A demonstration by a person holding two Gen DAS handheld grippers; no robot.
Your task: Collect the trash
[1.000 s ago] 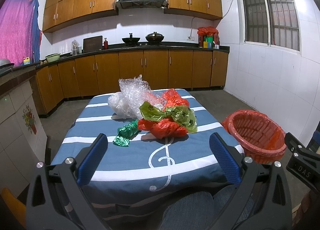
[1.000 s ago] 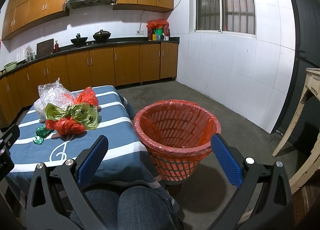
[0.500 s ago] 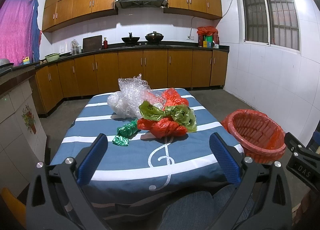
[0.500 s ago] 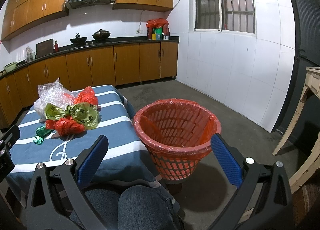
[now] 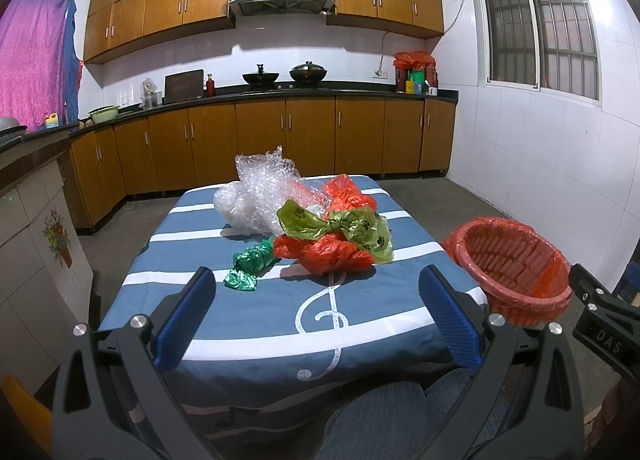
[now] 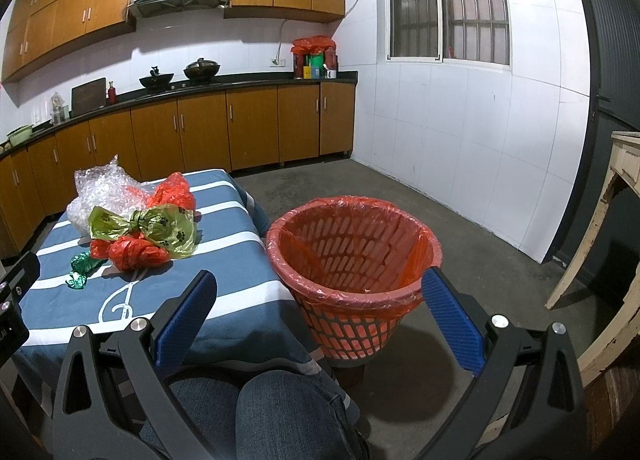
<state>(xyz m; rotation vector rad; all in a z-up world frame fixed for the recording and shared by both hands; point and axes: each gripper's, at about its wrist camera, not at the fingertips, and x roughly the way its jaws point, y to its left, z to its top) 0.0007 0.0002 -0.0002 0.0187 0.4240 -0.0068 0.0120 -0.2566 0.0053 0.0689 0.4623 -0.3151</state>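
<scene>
A heap of trash lies mid-table: clear bubble wrap [image 5: 260, 192], a red plastic bag [image 5: 332, 256], a light green bag [image 5: 340, 226], another red bag [image 5: 348, 196] behind it, and a small dark green wrapper [image 5: 248, 266] at the left. A red lined basket [image 5: 512, 264] [image 6: 352, 252] stands on the floor to the table's right. My left gripper [image 5: 318, 308] hangs open over the table's near end, short of the heap. My right gripper [image 6: 318, 312] is open in front of the basket, holding nothing.
The table wears a blue cloth with white stripes [image 5: 360, 324]. A person's knees in jeans [image 6: 280, 412] sit below both grippers. Wooden kitchen cabinets [image 5: 280, 140] line the back wall. A cream wooden table leg [image 6: 592, 244] stands at the right.
</scene>
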